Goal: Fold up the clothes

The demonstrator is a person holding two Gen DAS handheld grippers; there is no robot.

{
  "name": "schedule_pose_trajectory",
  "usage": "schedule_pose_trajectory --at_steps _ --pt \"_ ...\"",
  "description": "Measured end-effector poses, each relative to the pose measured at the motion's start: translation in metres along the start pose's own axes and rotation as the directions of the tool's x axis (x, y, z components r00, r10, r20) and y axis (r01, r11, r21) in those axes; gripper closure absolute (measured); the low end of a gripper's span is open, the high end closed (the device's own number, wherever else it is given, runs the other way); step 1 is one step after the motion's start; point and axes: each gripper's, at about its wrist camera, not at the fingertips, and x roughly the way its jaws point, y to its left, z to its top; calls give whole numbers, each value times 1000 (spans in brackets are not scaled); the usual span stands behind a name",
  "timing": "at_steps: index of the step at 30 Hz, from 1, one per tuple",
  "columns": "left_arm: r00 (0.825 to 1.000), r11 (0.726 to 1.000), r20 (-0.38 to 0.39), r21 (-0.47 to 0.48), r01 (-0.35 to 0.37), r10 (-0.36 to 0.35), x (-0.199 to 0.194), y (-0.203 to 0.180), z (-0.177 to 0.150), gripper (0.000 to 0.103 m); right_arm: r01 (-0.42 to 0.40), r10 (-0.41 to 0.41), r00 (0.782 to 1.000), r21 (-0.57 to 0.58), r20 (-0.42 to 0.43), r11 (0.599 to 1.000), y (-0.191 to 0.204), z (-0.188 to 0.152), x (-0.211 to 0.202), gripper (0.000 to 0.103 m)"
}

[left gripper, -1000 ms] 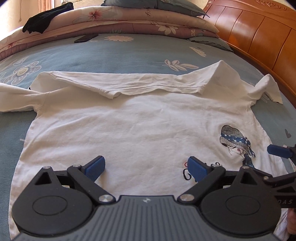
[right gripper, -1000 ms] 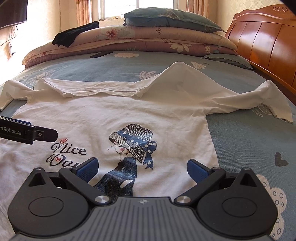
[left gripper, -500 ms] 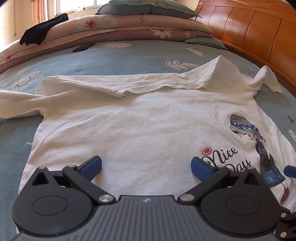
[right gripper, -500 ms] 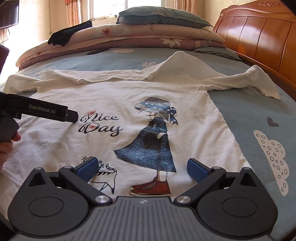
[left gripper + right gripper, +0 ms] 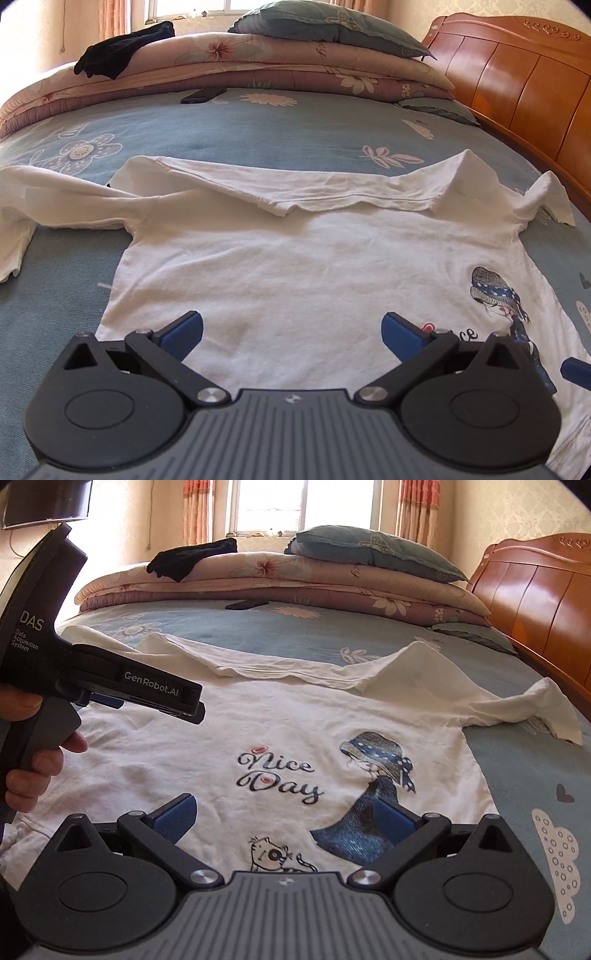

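A white T-shirt (image 5: 314,266) (image 5: 258,734) lies flat on the blue bedspread, printed side up with "Nice Day" and a girl in a blue hat. Its far edge is folded back toward me in a band, and a sleeve sticks out on each side. My left gripper (image 5: 291,330) hovers open over the shirt's near left part, nothing between its blue pads. My right gripper (image 5: 284,814) is open above the near part of the print. In the right wrist view the left gripper's body (image 5: 122,686) shows at the left, a hand around its handle.
Folded quilts (image 5: 258,70) and a pillow (image 5: 373,554) are stacked at the far end, with a black garment (image 5: 122,55) on top. A dark phone (image 5: 203,95) lies on the bedspread (image 5: 258,129) before them. A wooden headboard (image 5: 535,602) runs along the right side.
Both grippers have pulled back toward me and risen, so more of the shirt and room is in view. The shirt has not moved. Both stay open.
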Motion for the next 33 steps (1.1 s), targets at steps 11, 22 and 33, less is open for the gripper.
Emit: schedule_pose_trajectory --at_steps 11,22,33 --pt "999 999 21 -24 -33 34 -10 11 7 1 13 -6 997 83 -81 996 18 -22 16 0" --pt "1000 1000 -9 29 6 -5 -5 -12 1 1 -3 -13 997 227 71 974 -69 -37 -49 0" --pt "1000 998 -29 64 4 -2 3 -29 -1 1 109 -98 994 352 -49 930 -129 -58 -18 0"
